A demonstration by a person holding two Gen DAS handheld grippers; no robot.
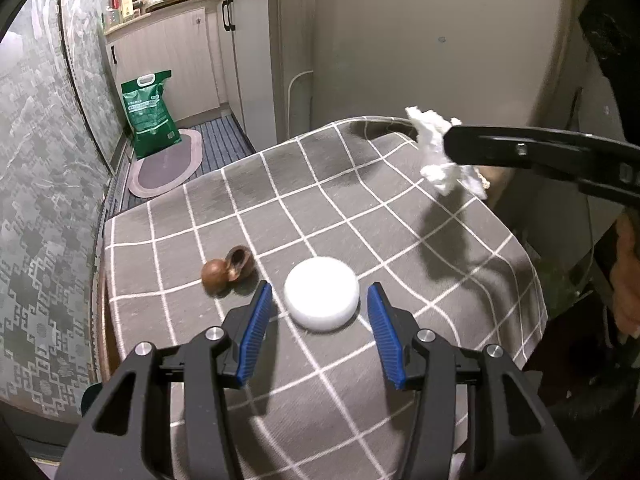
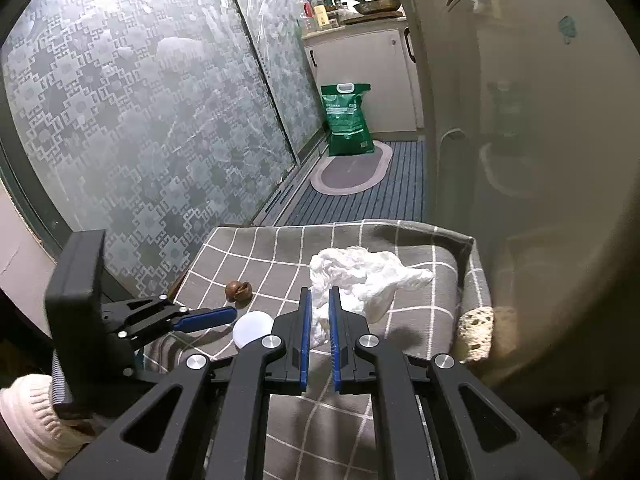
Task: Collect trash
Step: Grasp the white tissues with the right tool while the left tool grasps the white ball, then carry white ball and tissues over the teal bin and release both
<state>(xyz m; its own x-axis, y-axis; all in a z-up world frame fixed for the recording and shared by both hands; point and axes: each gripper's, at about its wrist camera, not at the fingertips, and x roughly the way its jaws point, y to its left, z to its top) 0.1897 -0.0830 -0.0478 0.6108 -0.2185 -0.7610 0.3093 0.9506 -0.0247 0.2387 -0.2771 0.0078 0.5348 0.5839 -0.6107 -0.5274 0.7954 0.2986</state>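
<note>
A white round puck-like disc [image 1: 321, 293] lies on the grey checked tablecloth [image 1: 280, 200], and my left gripper [image 1: 320, 294] stands open around it, its blue pads apart from the disc's sides. Two brown nut shells [image 1: 228, 270] sit just left of the disc. My right gripper [image 2: 319, 294] is shut on a crumpled white tissue [image 2: 360, 276], held above the cloth. In the left wrist view that tissue [image 1: 434, 148] hangs from the right gripper's black fingers [image 1: 500, 146] at the table's far right. The right wrist view also shows the disc [image 2: 250, 330], the shells [image 2: 238, 291] and the left gripper [image 2: 208, 318].
A porous sponge-like lump [image 2: 476, 332] sits at the table's right edge by a pale fridge [image 1: 440, 40]. Beyond the table lie a striped floor, an oval mat [image 1: 168, 164] and a green bag [image 1: 150, 118]. Patterned glass doors [image 2: 140, 120] run along the left.
</note>
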